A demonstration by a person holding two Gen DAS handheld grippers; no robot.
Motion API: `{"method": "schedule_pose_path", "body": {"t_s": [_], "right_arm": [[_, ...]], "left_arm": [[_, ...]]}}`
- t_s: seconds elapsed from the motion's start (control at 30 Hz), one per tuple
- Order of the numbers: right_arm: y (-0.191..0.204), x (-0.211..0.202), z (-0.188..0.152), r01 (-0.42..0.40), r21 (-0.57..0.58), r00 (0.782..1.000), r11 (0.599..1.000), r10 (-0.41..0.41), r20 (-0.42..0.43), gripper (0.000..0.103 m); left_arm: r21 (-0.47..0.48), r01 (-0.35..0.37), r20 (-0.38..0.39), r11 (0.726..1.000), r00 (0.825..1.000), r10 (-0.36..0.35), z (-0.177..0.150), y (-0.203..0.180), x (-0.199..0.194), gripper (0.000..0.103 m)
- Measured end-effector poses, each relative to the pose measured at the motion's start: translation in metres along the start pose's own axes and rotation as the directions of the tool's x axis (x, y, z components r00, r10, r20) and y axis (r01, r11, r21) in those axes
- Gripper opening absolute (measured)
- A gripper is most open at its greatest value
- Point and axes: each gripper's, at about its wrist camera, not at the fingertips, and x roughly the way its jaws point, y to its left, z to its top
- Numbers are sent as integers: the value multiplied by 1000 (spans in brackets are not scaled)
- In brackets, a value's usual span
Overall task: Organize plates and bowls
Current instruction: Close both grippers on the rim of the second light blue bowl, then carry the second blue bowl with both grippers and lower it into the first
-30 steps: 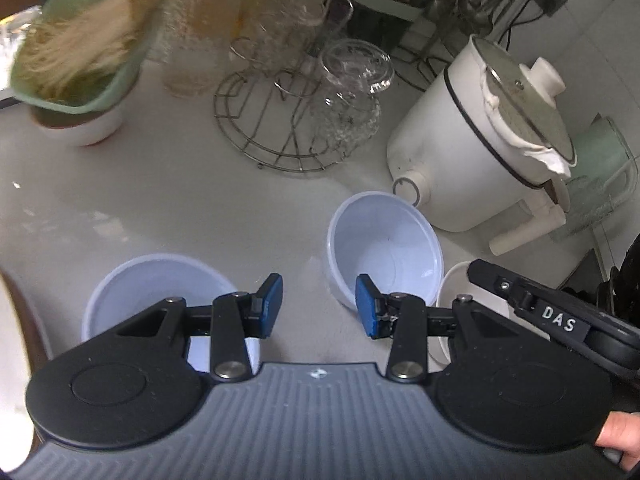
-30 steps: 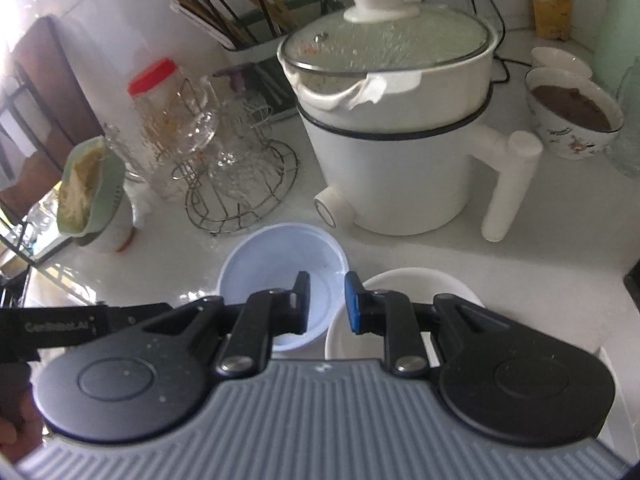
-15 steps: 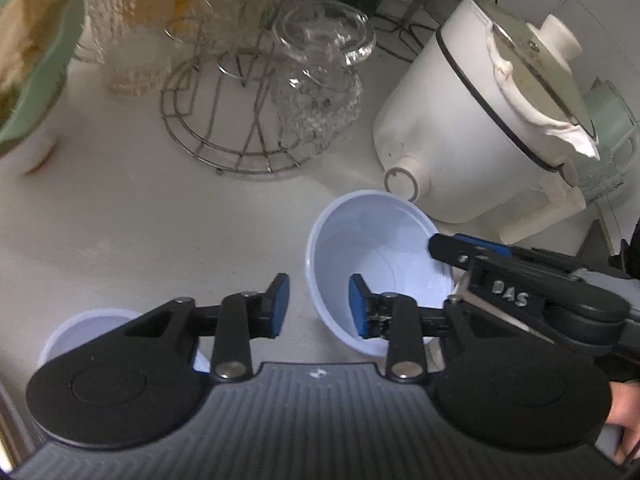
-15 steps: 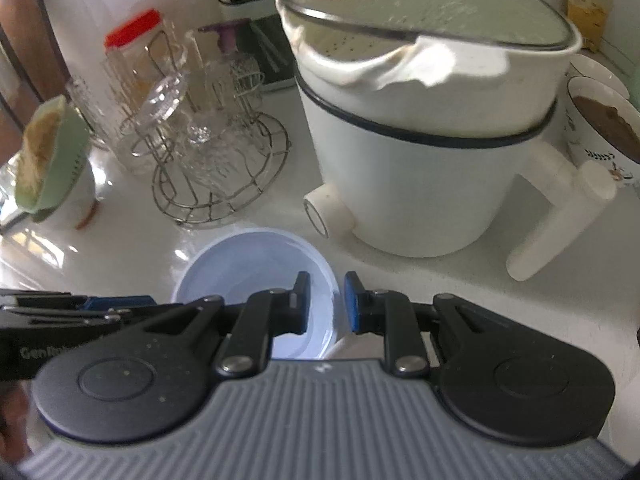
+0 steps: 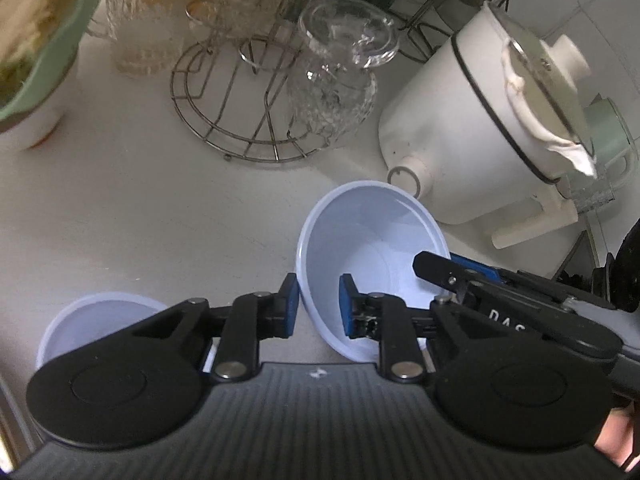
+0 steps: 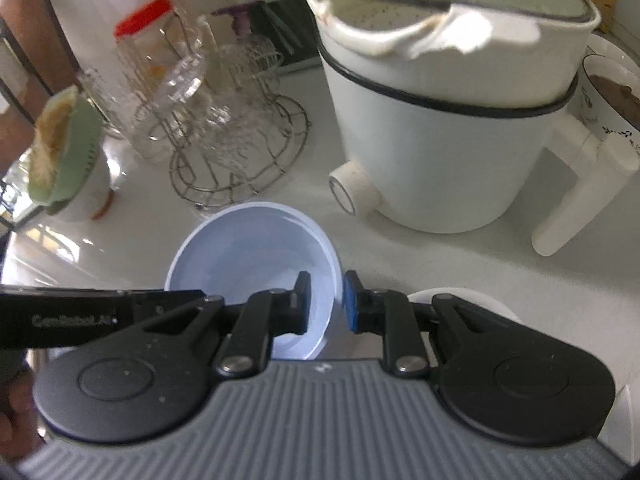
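A pale blue bowl (image 5: 372, 240) sits tilted on the white counter; it also shows in the right wrist view (image 6: 252, 248). My left gripper (image 5: 318, 306) is open and straddles the bowl's near-left rim, one pad outside, one inside. My right gripper (image 6: 326, 300) is open and straddles the bowl's right rim; it shows in the left wrist view (image 5: 456, 264) reaching in from the right. A second pale blue bowl (image 5: 96, 320) sits at lower left. A white bowl (image 6: 472, 300) lies partly hidden behind the right gripper.
A white electric pot (image 6: 448, 120) with a glass lid stands right of the bowl. A wire rack (image 5: 248, 112) with glass cups stands behind. A green dish (image 6: 60, 148) of food sits at left. A patterned bowl (image 6: 612, 92) is at far right.
Both grippers moved forward onto the blue bowl's rim from opposite sides. The bowl now tilts. The left gripper's gap has narrowed a little.
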Motion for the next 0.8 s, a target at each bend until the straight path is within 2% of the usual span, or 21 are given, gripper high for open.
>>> {"method": "schedule_pose_path", "body": {"t_s": [0.4, 0.6, 0.8], "right_arm": [[10, -57, -18, -68, 66, 997, 995, 66, 39, 21], [18, -82, -29, -88, 51, 994, 995, 85, 73, 21], [26, -101, -34, -155, 25, 984, 988, 152, 96, 21]], "left_arm": [[15, 20, 39, 1000, 999, -21, -17, -10, -62, 25], [37, 13, 63, 999, 998, -16, -37, -16, -91, 26], [5, -12, 111, 1000, 994, 11, -52, -11, -115, 26]]}}
